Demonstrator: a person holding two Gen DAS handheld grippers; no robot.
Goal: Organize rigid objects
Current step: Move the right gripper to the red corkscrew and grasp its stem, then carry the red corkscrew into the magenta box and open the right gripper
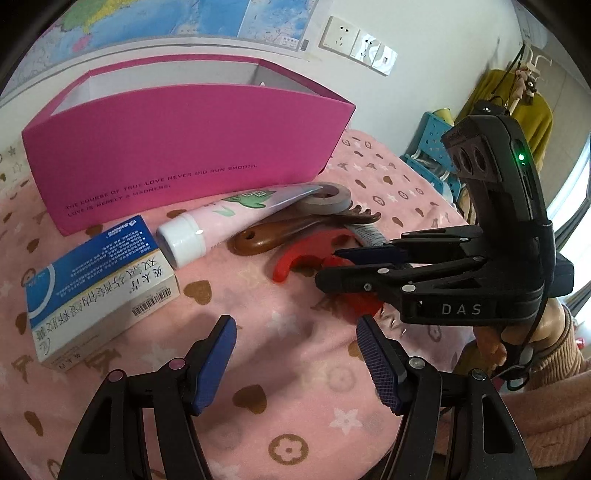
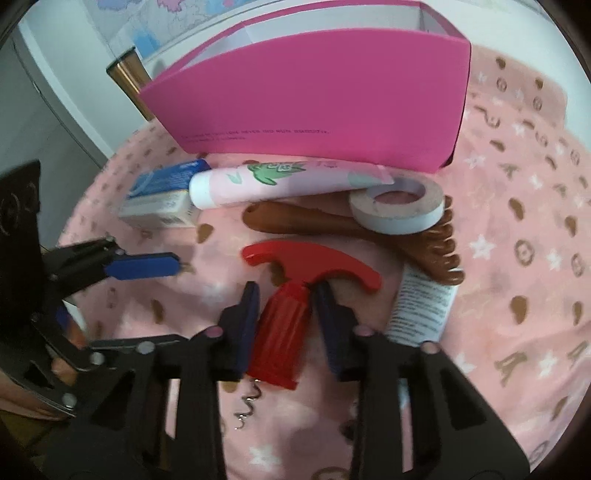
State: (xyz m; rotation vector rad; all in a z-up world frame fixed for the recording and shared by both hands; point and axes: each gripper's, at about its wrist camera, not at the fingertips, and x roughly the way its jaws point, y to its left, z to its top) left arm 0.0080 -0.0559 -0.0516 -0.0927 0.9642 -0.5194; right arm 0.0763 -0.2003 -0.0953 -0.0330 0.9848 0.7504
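The right gripper (image 2: 284, 295) has its pads on either side of the red corkscrew (image 2: 284, 325) — they look like they're touching the ribbed body, but the frame's a bit blurry so I can't tell for sure if it's clamped or just closing in. Grabbing the body makes sense to me: it's the fattest, straightest bit, while the curved handle would probably slip and the metal screw pokes out toward the camera. The left gripper (image 1: 295, 354) is wide open with nothing in it, hovering over bare blanket just beside the medicine box (image 1: 99, 291), so my guess is that's its next pick. The corkscrew sits flat on the blanket, near the front of the pile. Behind it there's a brown comb (image 2: 354, 232) with a tape roll (image 2: 399, 210) resting on top of it, a pink tube (image 2: 280, 181) lying along the foot of the pink box (image 2: 314, 96), and some white labelled thing (image 2: 421, 310) just right of the corkscrew — can't tell what it is. The pink box is open on top and looks empty from here, so I figure it's where everything goes. The surface is a soft pink blanket (image 1: 295, 424) with hearts and stars, a bit wrinkly, so stuff could shift. In the room there's a map (image 1: 207, 18) on the wall, sockets (image 1: 358, 44), and a yellow garment (image 1: 517, 99) hanging at the right.
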